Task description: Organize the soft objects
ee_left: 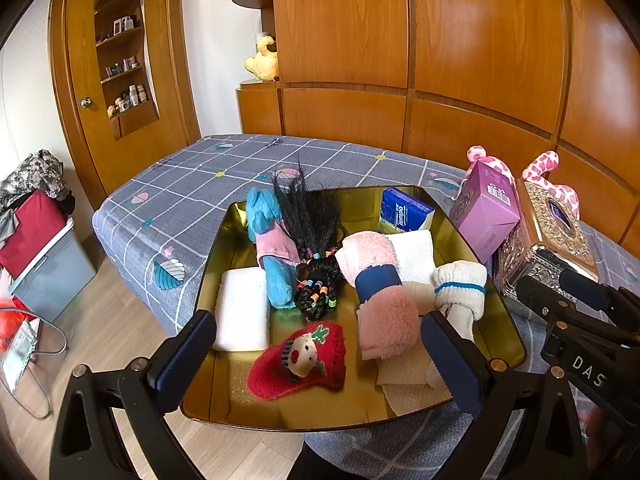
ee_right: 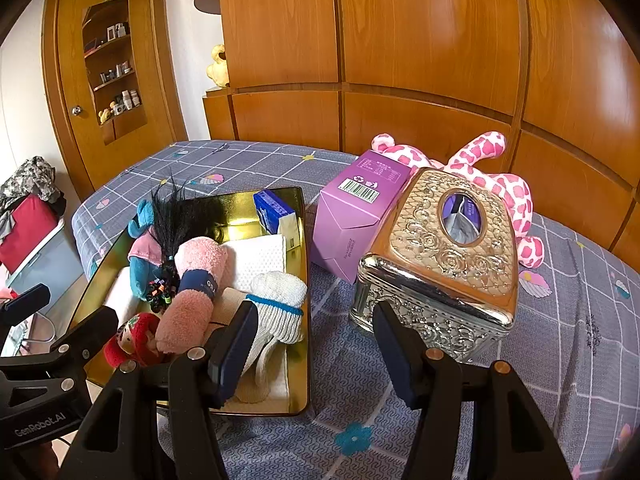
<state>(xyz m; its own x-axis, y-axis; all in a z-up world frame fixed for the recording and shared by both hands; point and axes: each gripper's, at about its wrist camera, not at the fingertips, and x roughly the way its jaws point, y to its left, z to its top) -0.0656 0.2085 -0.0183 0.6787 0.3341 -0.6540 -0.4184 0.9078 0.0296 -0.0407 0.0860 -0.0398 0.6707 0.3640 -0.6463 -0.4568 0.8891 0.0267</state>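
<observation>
Here, left gripper (ee_left: pixel 318 354) jaws spread around red knit sock (ee_left: pixel 298 362), right gripper (ee_right: pixel 316 342) jaws spread, empty

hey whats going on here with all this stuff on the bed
A person holds a two-finger tool in each hand over a bed, sorting soft things. A gold tray already holds a red sock, pink towel, white glove, blue plush, a black braid and tissues. The left tool hangs open over the tray, gripping nothing. The right tool is open too, beside the silver box. A pink plush and purple box lie outside the tray.
</observation>
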